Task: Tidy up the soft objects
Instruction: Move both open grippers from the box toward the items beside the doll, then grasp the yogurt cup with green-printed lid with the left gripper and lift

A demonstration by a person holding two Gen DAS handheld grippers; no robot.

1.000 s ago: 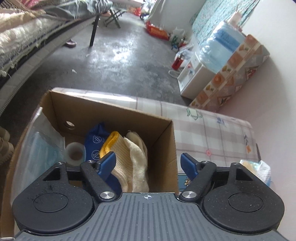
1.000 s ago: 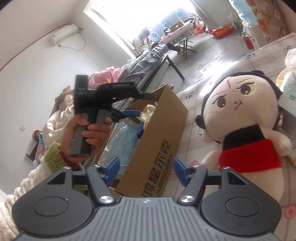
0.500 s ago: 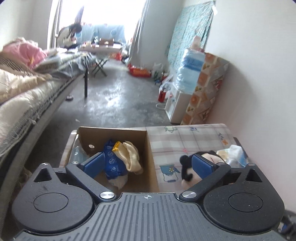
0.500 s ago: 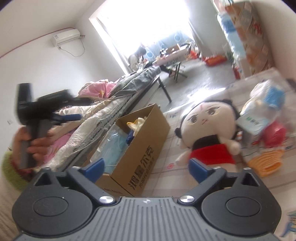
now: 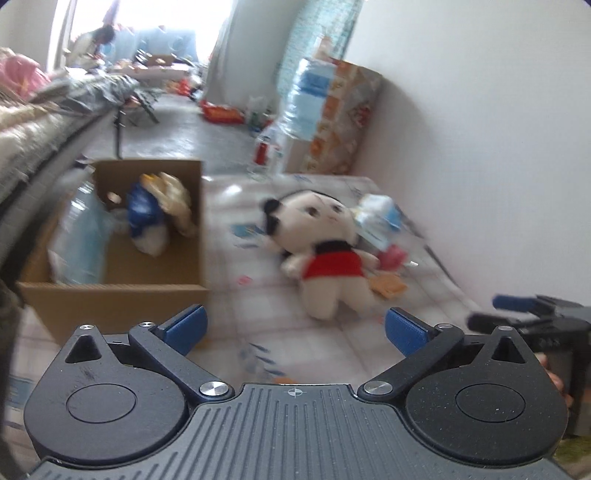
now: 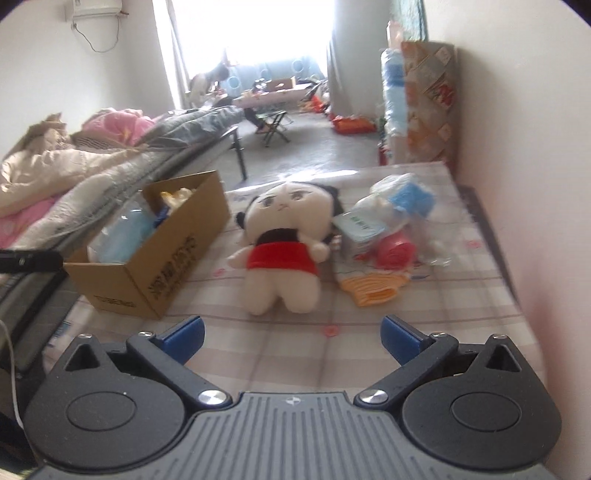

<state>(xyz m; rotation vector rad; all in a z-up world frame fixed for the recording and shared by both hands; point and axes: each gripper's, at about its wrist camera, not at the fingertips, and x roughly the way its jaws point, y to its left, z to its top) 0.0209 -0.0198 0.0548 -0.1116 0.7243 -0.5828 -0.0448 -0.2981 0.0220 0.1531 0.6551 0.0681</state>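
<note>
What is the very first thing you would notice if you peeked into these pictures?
The big doll in a red dress, lying face up in the middle of the checked table. To its left stands an open cardboard box stuffed with soft things, and to its right lies a jumble with an orange cloth and a red roll. Behind it all, a very bright window glows at the far end of the room.

daylight, blown-out far window (image 6: 255, 40) | left view motion-blurred | fisheye edges
</note>
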